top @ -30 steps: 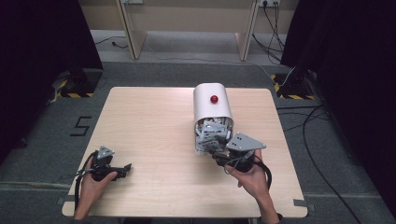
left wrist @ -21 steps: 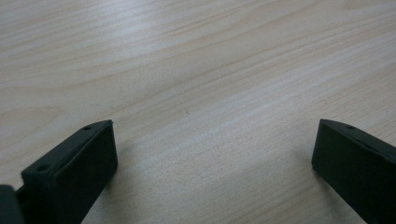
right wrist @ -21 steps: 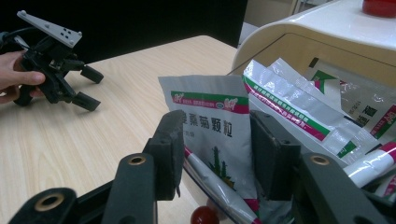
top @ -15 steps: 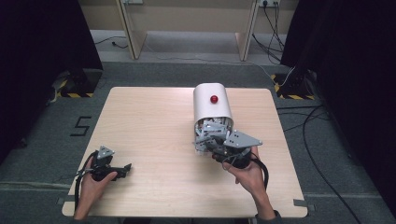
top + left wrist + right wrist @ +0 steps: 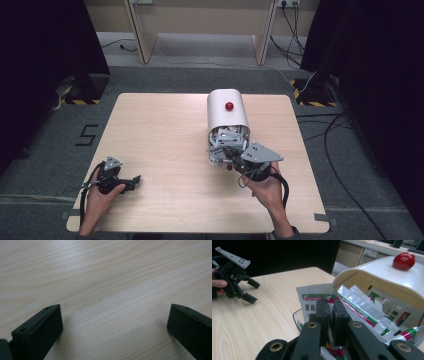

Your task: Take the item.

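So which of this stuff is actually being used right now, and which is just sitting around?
In use:
- right claw, jaws just closed on a packet
- white bin lying on its side, packets spilling out

Just there:
- left claw, open, resting on the table
- floor cables

White bin with red knob; white, green-and-red-striped packets; pale wood table.

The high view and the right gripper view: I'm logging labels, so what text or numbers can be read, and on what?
"5": dark figure on the grey floor left of the table.
Print on the packets in the white container: too blurred to read.
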### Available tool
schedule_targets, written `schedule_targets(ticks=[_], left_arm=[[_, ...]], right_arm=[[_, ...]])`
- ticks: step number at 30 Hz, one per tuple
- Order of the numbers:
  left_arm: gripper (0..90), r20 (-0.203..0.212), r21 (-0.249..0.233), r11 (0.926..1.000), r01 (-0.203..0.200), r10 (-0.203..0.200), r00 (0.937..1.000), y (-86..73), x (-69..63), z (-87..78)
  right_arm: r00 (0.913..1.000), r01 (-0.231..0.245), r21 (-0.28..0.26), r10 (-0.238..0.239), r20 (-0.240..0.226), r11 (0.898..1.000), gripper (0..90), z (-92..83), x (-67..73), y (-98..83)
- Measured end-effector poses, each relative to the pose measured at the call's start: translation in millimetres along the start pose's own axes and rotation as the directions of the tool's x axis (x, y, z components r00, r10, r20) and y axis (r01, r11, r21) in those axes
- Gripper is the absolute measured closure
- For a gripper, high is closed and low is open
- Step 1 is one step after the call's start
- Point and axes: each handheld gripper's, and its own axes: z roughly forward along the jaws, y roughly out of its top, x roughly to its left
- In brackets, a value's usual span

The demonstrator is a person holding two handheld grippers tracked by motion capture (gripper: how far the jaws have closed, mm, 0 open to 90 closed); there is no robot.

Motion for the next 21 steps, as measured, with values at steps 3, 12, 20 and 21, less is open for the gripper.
schedule_targets(ticks=[3,12,20,21], left_arm=[[0.0,0.0,0.0,1.0,0.0,0.0,1.0,0.0,0.0,0.0],[0.0,0.0,0.0,1.0,0.0,0.0,1.0,0.0,0.0,0.0],[0.0,0.0,0.0,1.0,0.0,0.0,1.0,0.0,0.0,0.0],[0.0,0.0,0.0,1.0,0.0,0.0,1.0,0.0,0.0,0.0]], right_arm=[[1.0,0.004,-0.033,-0.004,-0.001,0.999,87.7,-4.3,0.0,2.8],[0.9996,0.015,-0.106,-0.013,0.025,0.994,88.7,-25.1,-2.0,12.2],[0.998,0.018,-0.153,-0.008,0.062,0.988,89.0,-45.2,-8.5,17.4],[0.9976,0.015,-0.156,-0.004,0.068,0.988,89.1,-47.6,-10.4,17.2]])
